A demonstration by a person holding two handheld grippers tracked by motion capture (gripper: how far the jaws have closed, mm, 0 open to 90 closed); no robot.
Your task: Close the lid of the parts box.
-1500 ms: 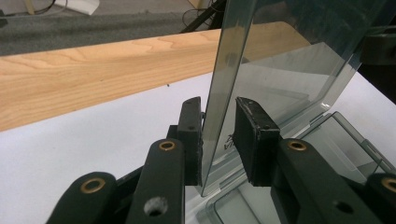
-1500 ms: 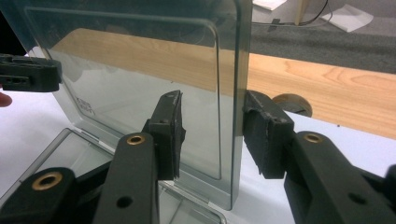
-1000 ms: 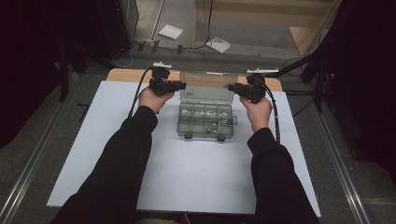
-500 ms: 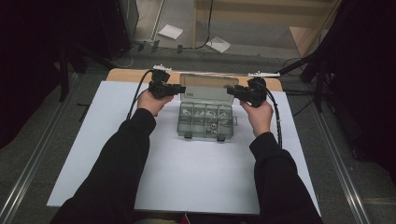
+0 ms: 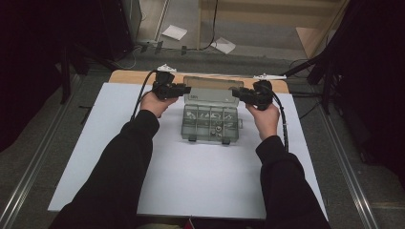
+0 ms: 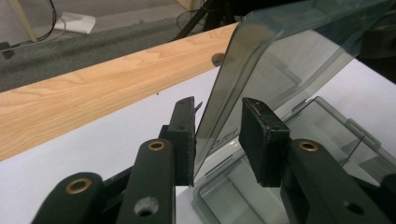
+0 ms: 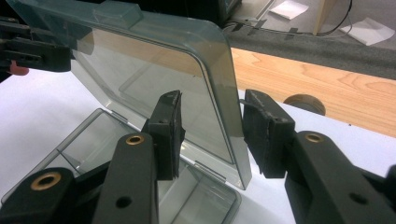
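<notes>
White mat: left tool [image 6: 217, 140] and right tool [image 7: 210, 137] straddle the raised lid's [image 5: 212, 90] side edges, unclenched.

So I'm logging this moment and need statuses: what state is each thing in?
Organiser box: open, flat on the white sheet.
Lid: raised, standing near upright.
Left gripper: open, jaws straddling the lid's edge, pads not pressing; just been opening.
Right gripper: open, lid's other edge between its jaws; just been closing.
</notes>
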